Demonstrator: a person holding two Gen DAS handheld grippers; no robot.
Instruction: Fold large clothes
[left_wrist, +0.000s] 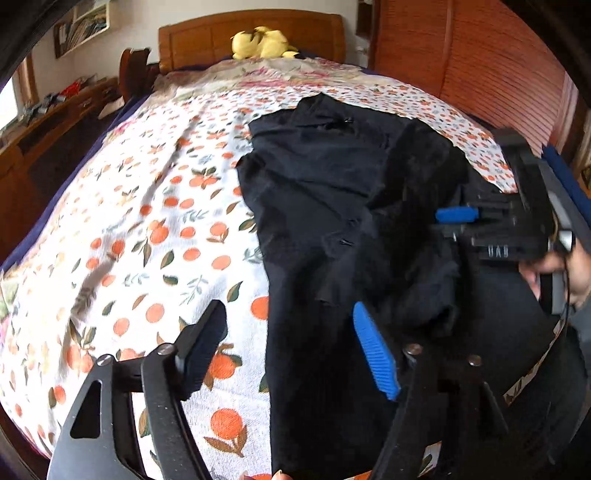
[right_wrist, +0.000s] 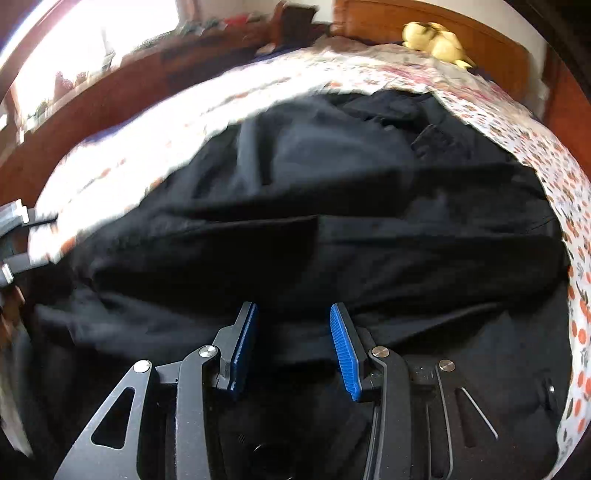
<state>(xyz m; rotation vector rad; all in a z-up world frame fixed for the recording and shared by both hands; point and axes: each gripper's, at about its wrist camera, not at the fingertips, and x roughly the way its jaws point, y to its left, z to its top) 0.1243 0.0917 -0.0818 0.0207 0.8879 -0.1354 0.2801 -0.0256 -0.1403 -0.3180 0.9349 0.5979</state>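
Observation:
A large black garment (left_wrist: 332, 192) lies partly folded on the orange-print bed sheet (left_wrist: 147, 221), towards the bed's right side. My left gripper (left_wrist: 288, 332) is open over the garment's left edge, its left finger above the sheet and its blue-padded right finger (left_wrist: 375, 350) above the cloth. The right gripper (left_wrist: 458, 216) shows at the right in the left wrist view, low over the garment. In the right wrist view the garment (right_wrist: 314, 206) fills the frame. My right gripper (right_wrist: 293, 332) is open with black cloth between and below the pads; no grip shows.
A yellow plush toy (left_wrist: 262, 42) lies at the wooden headboard (left_wrist: 207, 37). A wooden slatted wall (left_wrist: 480, 74) runs along the bed's right side. A cluttered wooden sideboard (left_wrist: 48, 122) stands to the left. A bright window (right_wrist: 92, 37) is beyond the bed.

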